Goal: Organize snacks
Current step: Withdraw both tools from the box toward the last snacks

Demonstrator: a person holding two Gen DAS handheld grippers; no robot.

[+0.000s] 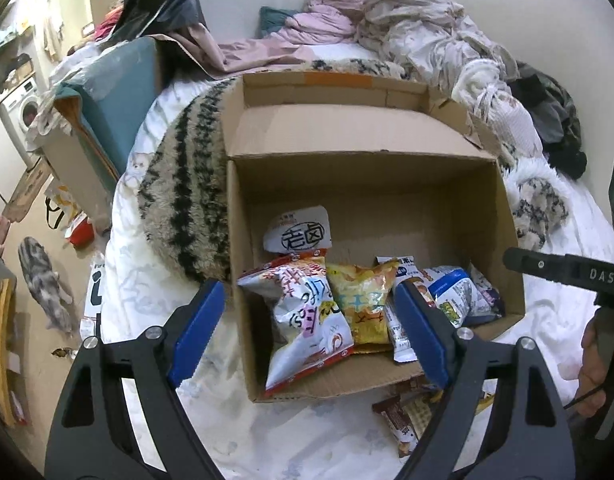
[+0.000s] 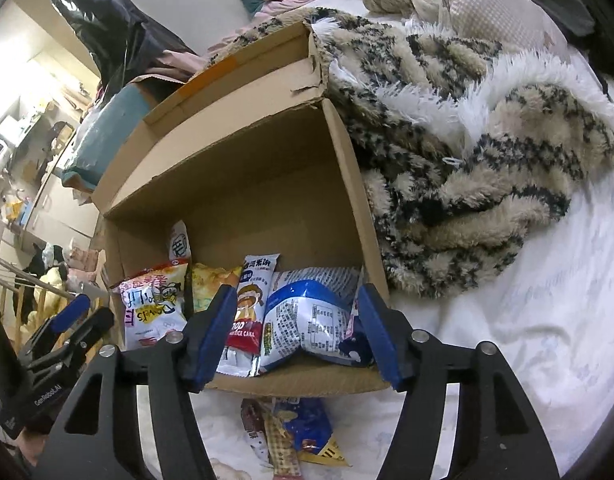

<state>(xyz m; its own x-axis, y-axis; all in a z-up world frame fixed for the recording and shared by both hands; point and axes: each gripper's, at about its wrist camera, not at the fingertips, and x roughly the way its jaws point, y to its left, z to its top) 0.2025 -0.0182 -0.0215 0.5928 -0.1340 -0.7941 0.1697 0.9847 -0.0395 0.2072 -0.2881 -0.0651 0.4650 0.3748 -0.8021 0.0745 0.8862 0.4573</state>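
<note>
Both tools are spread and empty, the right tool (image 2: 295, 336) over the blue-and-white snack bag (image 2: 307, 316) (inside the cardboard box (image 2: 243, 196)), the left tool (image 1: 307, 336) above the white chip bag (image 1: 303, 316).

The cardboard box (image 1: 367, 184) is plain brown with an orange tape strip, and both grippers carry blue pads (image 1: 197, 328) on black arms. A beige throw (image 2: 467, 168) bears black zigzag stripes; 1 snack bag (image 2: 307, 312) is blue and white, another yellow (image 1: 361, 300).

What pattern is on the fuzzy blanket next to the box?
The fuzzy blanket is beige with jagged black stripes, clearest in the right wrist view.
</note>
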